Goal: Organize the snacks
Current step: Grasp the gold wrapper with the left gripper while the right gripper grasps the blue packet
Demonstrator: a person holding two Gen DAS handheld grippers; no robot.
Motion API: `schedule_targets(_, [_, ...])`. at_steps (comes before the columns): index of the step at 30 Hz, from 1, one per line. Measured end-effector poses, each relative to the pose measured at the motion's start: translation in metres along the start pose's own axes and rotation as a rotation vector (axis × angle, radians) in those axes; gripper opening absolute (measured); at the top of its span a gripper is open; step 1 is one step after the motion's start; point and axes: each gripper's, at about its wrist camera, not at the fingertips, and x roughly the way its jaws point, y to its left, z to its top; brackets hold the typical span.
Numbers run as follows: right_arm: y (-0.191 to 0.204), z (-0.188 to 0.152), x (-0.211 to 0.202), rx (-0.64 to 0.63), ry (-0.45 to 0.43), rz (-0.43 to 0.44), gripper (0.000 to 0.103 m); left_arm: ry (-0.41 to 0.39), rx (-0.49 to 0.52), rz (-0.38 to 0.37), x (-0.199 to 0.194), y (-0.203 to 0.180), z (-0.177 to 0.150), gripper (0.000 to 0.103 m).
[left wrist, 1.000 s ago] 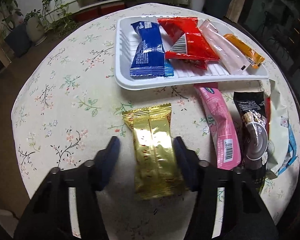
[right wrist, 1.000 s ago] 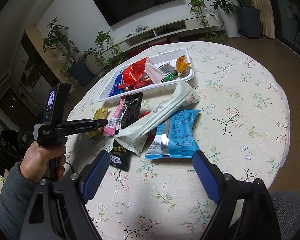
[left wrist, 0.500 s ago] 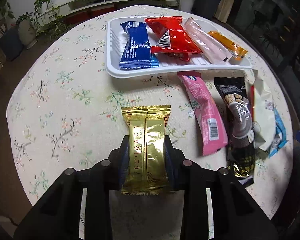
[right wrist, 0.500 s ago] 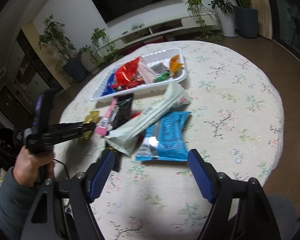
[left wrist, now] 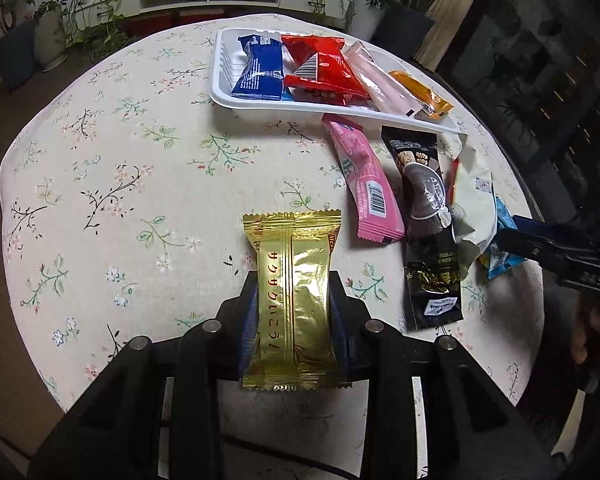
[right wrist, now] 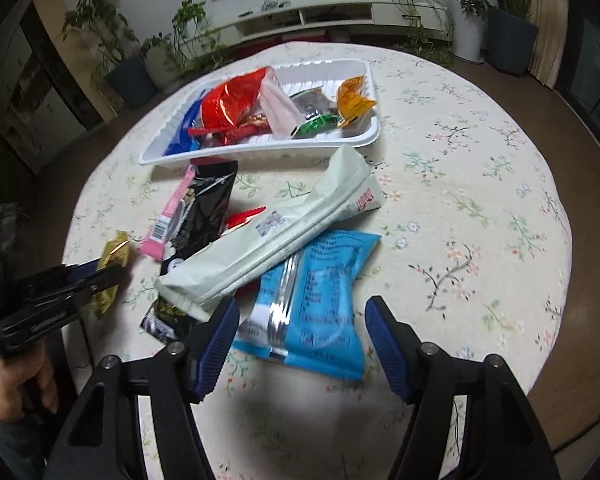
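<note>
The left gripper (left wrist: 294, 312) held the gold wafer packet (left wrist: 292, 300) by its long edges, above the tablecloth short of the white tray (left wrist: 220, 92). The right gripper (right wrist: 300, 340), jaws closing but not gripping, straddled the blue snack bag (right wrist: 312, 304) (best centred before squeezing).

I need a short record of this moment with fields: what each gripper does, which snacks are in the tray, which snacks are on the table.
left gripper: shut on the gold packet
right gripper: open, its jaws have just been closing; the light blue packet lies between the fingers, not pressed
white tray: holds a dark blue packet, a red packet, a pale pink stick, an orange packet
tablecloth: pink packet, black packet, pale green packet
</note>
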Motion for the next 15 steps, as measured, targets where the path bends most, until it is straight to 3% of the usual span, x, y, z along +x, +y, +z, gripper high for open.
schedule_targets(4, [-0.001,0.008,0.017,-0.017,0.041,-0.037,0.068,0.000,0.002,-0.008,0.000,-0.001,-0.002,0.029])
schedule_targets(15, [-0.001,0.001,0.023,-0.070,0.073,-0.045,0.048,-0.005,-0.002,-0.015,0.000,0.001,-0.001,0.029])
